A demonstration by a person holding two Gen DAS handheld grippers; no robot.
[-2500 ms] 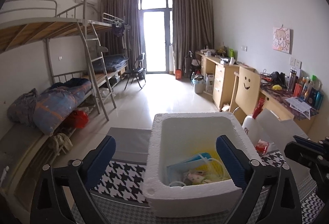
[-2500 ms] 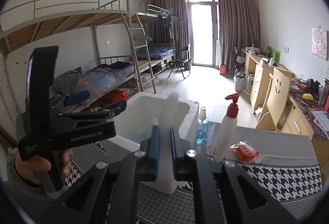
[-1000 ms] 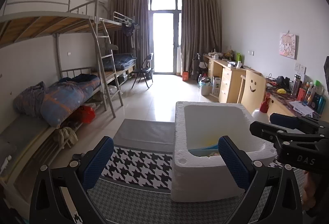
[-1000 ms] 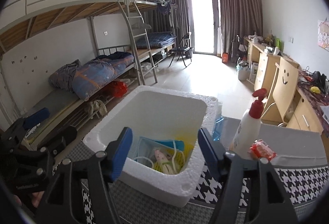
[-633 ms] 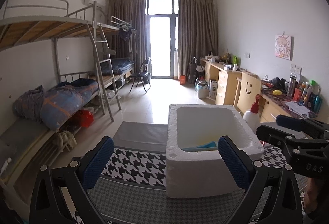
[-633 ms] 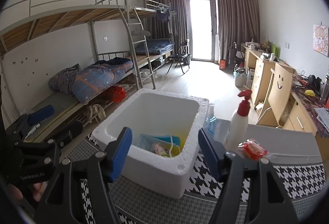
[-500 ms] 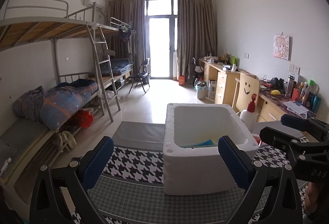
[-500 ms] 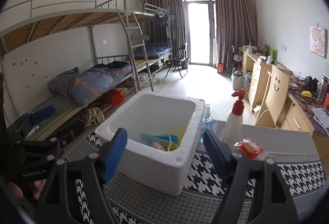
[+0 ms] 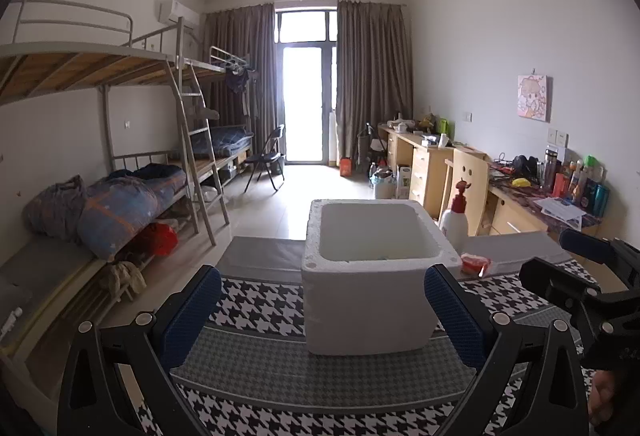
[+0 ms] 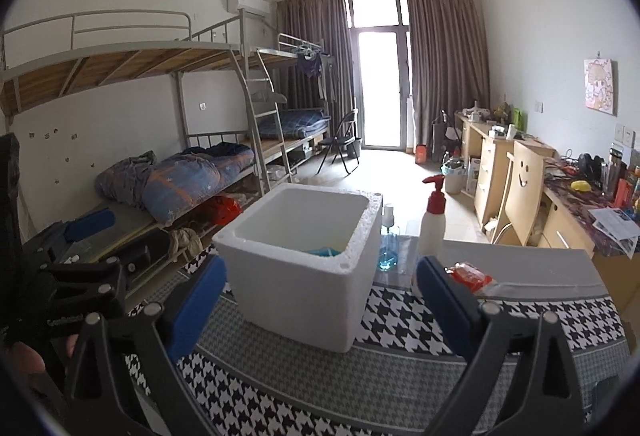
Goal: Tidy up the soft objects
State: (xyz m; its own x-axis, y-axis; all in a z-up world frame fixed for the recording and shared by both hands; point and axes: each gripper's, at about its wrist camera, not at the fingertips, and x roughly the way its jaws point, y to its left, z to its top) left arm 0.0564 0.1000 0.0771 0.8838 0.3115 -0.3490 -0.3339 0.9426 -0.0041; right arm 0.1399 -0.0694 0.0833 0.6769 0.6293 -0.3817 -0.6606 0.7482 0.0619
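The left gripper (image 9: pixel 322 310) is standing with both jaws spread wide, nothing between its pads; the right gripper (image 10: pixel 320 300) is likewise gaping, its jaws having just been opening, nothing between them; both are angling slightly downward.

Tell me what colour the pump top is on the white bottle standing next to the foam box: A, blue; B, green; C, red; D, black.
C: the white pump bottle, standing just right of the white foam box in the right wrist view, has a red pump head; the left wrist view shows the same red top.
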